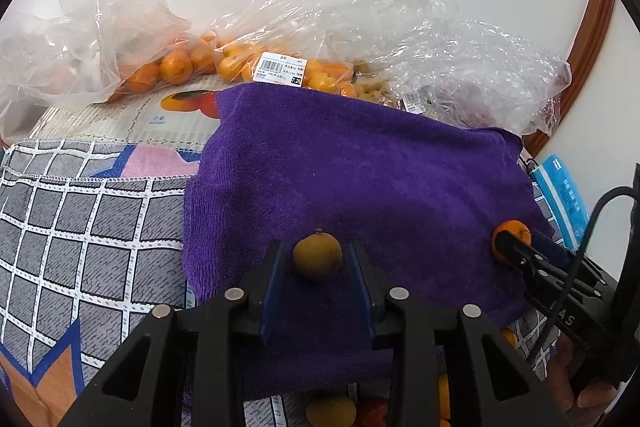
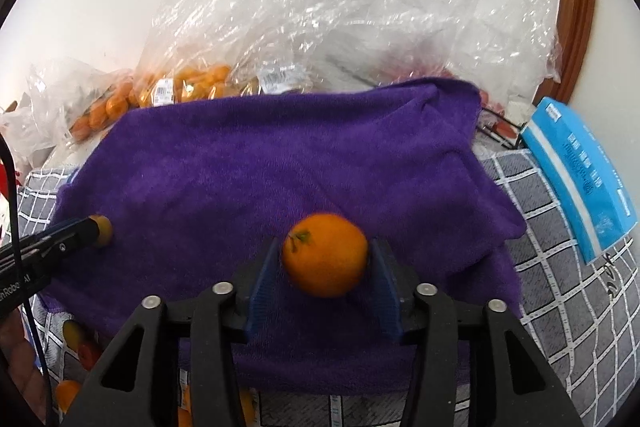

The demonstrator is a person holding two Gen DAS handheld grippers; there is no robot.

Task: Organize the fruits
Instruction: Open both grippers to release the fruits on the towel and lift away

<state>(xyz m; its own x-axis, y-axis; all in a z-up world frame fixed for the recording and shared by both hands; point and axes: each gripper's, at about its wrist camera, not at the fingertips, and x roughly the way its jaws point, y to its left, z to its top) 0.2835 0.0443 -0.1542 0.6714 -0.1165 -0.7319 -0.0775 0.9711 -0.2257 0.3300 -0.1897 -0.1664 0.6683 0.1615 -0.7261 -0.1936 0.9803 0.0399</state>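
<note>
Purple terry towel (image 1: 360, 167) holds two fruits: left tongs (image 1: 317, 259) open around yellow-green round citrus (image 1: 317, 255), right tongs (image 2: 325, 261) open around round orange mandarin (image 2: 325, 259); clear plastic bags of oranges (image 1: 172, 67) at bench's far edge remain unsorted

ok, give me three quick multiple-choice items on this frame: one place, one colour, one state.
1. Where is the blue box relative to the towel?
A. on it
B. to its right
C. under it

2. Towel colour?
A. purple
B. green
C. white

3. Right gripper: what is at its fingers?
A. nothing
B. a bag pinched shut
C. an orange between them

Answers:
1. B, the box lies past the towel's right edge.
2. A, the towel is purple in both views.
3. C, the orange sits on the towel between the two fingers.
</note>
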